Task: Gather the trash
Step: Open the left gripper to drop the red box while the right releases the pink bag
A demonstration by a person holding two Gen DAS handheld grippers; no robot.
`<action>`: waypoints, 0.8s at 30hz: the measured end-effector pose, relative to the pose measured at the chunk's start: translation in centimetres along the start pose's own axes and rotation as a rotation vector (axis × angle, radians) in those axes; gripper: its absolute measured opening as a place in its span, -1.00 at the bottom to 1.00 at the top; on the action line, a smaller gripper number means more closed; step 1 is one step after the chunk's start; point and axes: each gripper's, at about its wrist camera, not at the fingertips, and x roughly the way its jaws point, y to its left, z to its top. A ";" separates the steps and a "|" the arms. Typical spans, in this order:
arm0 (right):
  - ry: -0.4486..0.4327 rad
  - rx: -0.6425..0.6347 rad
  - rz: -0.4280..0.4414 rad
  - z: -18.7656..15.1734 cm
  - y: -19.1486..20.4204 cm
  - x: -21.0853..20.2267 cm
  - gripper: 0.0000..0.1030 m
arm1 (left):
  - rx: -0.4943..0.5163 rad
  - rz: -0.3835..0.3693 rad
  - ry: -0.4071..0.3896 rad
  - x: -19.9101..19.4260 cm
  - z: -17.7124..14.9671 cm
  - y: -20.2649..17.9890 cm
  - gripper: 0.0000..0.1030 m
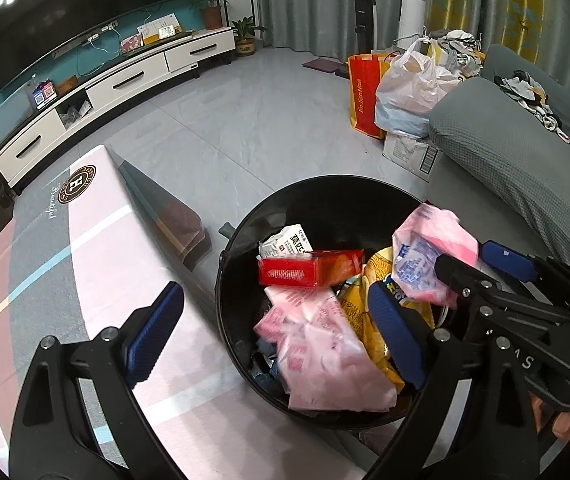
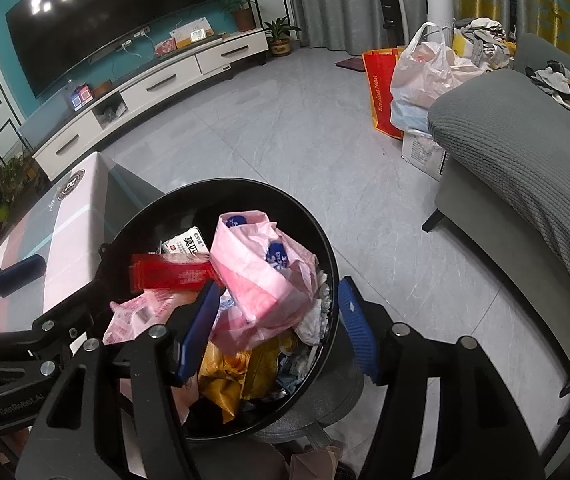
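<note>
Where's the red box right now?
The red box lies inside the black bin, toward its far side in both wrist views, just in front of the white carton and beside the pink bag.

The red-and-yellow shopping bag (image 1: 364, 92) on the floor carries "JinJianNan" down its side. The cloth on the surface (image 1: 65, 240) has a round dark emblem (image 1: 77, 183) with a large "H" at its centre, and beside it the script word "Beautiful". In the right wrist view, the black frame of the left gripper (image 2: 25, 360) reads "GenRobot.AI". A white carton (image 1: 285, 241) in the bin shows large Chinese characters, partly hidden. Print on the red box (image 1: 305, 270) and the pink bags is too blurred to read.
</note>
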 end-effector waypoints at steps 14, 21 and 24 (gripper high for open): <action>-0.002 -0.001 0.002 -0.1 0.1 -0.2 0.19 | -0.002 0.011 -0.002 -0.4 -0.2 0.4 0.84; -0.009 0.003 -0.001 -0.1 0.0 -0.4 0.31 | -0.004 0.017 0.000 -0.5 -0.4 0.6 0.86; -0.010 0.005 0.000 0.0 0.0 -0.4 0.31 | -0.006 0.021 0.001 -0.6 -0.5 0.8 0.88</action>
